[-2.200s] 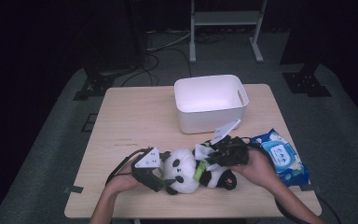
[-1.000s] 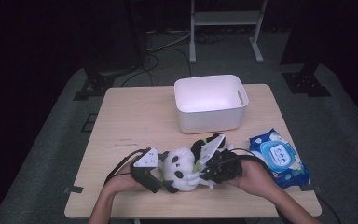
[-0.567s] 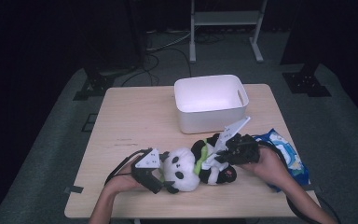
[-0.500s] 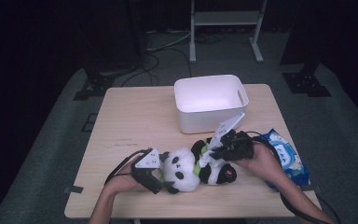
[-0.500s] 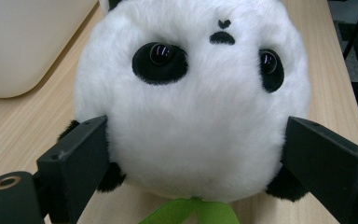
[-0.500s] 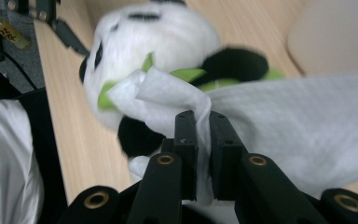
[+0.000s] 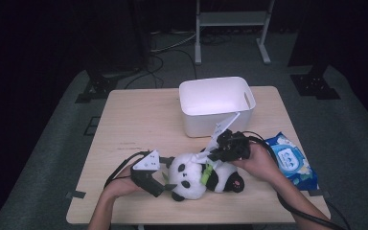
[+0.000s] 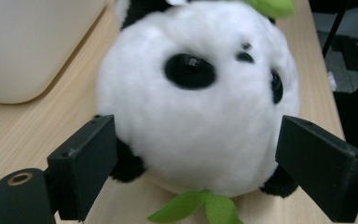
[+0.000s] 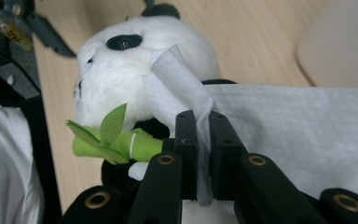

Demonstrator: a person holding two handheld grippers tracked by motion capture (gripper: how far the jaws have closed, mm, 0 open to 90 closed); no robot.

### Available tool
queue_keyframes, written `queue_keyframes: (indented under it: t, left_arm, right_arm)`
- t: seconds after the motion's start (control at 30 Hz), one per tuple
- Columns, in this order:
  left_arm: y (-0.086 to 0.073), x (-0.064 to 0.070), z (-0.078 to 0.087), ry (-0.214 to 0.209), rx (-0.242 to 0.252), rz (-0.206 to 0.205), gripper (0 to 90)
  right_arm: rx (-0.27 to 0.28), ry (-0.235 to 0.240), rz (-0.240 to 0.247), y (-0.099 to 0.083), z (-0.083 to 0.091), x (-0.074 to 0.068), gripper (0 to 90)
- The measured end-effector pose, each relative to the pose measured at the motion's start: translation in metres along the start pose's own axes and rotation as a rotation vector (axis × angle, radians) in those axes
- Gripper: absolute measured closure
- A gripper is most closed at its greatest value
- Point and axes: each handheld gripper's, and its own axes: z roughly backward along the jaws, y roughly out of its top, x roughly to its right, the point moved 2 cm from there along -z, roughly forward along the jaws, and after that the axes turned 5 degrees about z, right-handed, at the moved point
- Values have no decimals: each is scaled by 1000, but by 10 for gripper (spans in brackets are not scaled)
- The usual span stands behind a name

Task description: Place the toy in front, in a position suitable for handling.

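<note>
At the table's near edge, the left gripper (image 7: 165, 184) is bracketing the plush panda's (image 7: 199, 175) head with jaws spread. Just right, the right gripper (image 7: 210, 154) is pinching a white wet wipe (image 9: 279, 126) over the panda. Farther right lies a wipes pack (image 7: 290, 160); beyond stands a white bin (image 7: 215, 103).

The wooden table (image 7: 139, 124) is lit evenly from above amid dark surroundings; the plush panda (image 8: 200, 98) is blurred just beyond the left gripper's jaws.
</note>
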Motion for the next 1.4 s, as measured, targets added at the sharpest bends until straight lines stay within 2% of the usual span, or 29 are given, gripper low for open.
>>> queue_keyframes:
  t: [0.07,0.2,0.27,0.3,0.33,0.37,0.43,0.5,0.57,0.6,0.73,0.83,0.9,0.97,1.1,1.2,1.23,1.33,1.4]
  left_arm:
    - [1,0,2,1,5,5,101]
    - [6,-1,7,-2,20,47,86]
    - [6,-1,7,-1,20,55,67]
    - [6,-1,6,-21,21,74,67]
    - [6,-1,6,-21,21,74,67]
    - [6,-1,4,-37,24,86,67]
    - [6,0,0,-72,17,101,56]
    - [5,1,-7,-103,0,124,56]
    - [2,1,-17,-130,-22,149,56]
    - [1,1,-20,-137,-19,163,55]
    - [-2,-3,-20,-139,9,213,145]
    - [-1,-3,-19,-132,4,213,215]
    - [1,-1,-18,-118,-8,193,228]
    - [3,0,-17,-111,-20,164,247]
    - [6,5,-16,-101,-22,118,248]
    - [8,7,-15,-83,-31,74,253]
    - [9,8,-14,-74,-42,62,261]
    - [9,8,-13,-67,-47,65,265]
    - [8,7,-13,-69,-43,73,264]
  right_arm:
    - [1,5,9,-2,1,-3,827]
    - [5,26,25,-14,7,-18,826]
    - [11,30,30,-18,8,-23,826]
    - [8,42,35,-20,9,-26,829]
    - [-9,69,39,-22,7,-30,830]
    - [-9,69,39,-22,7,-30,830]
    - [-53,102,67,-31,-7,-45,833]
    - [-51,111,68,-32,-7,-47,833]
    - [-51,96,78,-32,-6,-50,832]
    - [-53,99,78,-32,-6,-50,832]
    - [-45,96,82,-25,-1,-48,831]
    - [-17,99,90,-13,1,-48,830]
    - [-6,95,96,-8,1,-49,830]
    - [29,100,107,4,2,-50,830]
    - [55,77,129,28,-3,-51,827]
    - [53,71,140,42,-14,-52,825]
    - [25,70,157,47,-23,-52,823]
    - [-7,64,173,47,-30,-49,823]
    - [-10,75,144,40,-25,-43,823]
